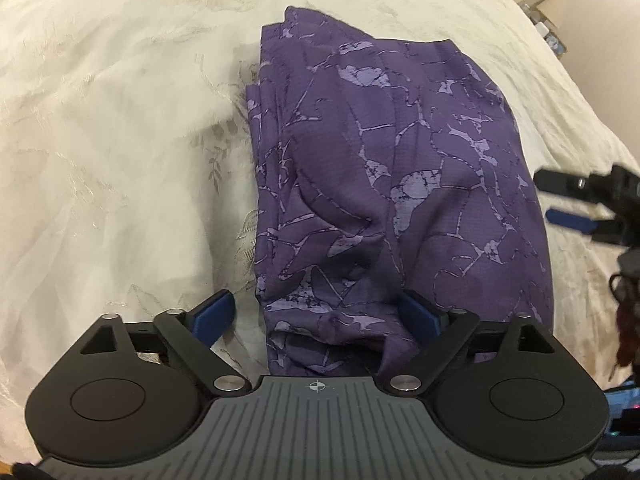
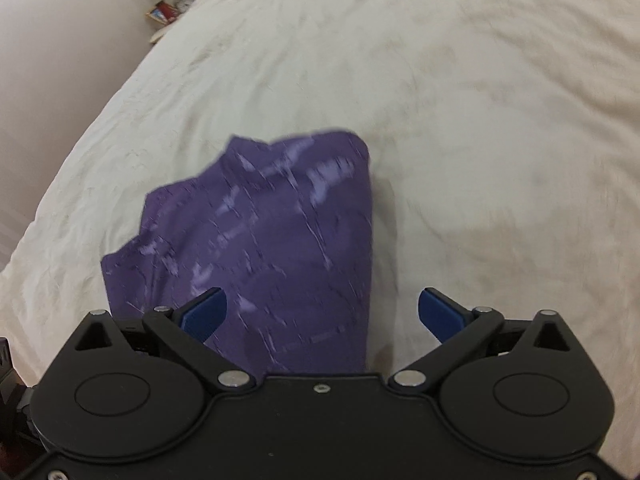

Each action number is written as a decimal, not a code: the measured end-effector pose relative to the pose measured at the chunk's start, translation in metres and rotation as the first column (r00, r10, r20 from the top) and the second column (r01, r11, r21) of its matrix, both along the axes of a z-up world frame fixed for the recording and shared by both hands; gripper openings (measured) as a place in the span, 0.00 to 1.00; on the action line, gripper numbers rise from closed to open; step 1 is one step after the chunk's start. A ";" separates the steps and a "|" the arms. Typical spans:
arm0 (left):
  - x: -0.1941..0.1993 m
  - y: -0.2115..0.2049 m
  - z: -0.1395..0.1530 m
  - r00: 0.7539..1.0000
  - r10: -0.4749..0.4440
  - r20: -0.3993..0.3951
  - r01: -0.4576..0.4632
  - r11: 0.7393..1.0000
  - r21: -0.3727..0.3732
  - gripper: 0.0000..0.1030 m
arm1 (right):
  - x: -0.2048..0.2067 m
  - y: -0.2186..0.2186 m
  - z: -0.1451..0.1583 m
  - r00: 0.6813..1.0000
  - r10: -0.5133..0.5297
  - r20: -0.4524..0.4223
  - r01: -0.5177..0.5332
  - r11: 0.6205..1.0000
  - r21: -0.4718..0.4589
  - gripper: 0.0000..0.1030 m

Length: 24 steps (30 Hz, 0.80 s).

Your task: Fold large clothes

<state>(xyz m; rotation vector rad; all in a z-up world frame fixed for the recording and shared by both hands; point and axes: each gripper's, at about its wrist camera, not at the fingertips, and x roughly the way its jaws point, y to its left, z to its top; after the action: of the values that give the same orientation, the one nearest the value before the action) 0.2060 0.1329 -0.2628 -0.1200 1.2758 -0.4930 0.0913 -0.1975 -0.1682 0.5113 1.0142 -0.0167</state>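
1. Left wrist view looks down on a cream bedspread with a faint woven leaf pattern [image 1: 120, 128], creased and covering the whole bed.
2. A folded purple garment with a pale lilac crackle print [image 1: 392, 168] lies in a thick stack on it.
3. The left hand-held gripper [image 1: 316, 316] stands spread wide, its blue pads [image 1: 212, 314] either side of the garment's near end, not pressing it.
4. The right hand-held gripper [image 2: 322, 314] is likewise wide apart, gripping nothing, over the garment's right edge [image 2: 260, 240].
5. A pale wall [image 2: 60, 60] and a cluttered low shelf [image 2: 168, 12] sit beyond the bed.
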 end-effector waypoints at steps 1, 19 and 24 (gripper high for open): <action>0.001 0.002 -0.002 1.000 0.005 -0.010 -0.005 1.000 -0.011 0.92 | -0.002 -0.001 -0.005 1.000 -0.011 -0.014 0.011 1.000 0.017 0.99; 0.020 0.029 -0.031 0.990 0.012 -0.139 -0.041 0.978 -0.204 1.00 | 0.003 -0.010 -0.059 0.995 -0.030 -0.095 0.061 0.935 0.350 1.00; 0.022 0.031 -0.034 0.988 0.032 -0.153 -0.068 0.970 -0.233 1.00 | 0.018 -0.010 -0.067 0.997 0.005 -0.078 0.027 0.912 0.410 1.00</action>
<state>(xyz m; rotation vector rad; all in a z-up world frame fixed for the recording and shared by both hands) 0.2278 0.1640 -0.2963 -0.3962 1.3515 -0.6014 0.1096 -0.2071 -0.2349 0.9074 1.0953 0.1727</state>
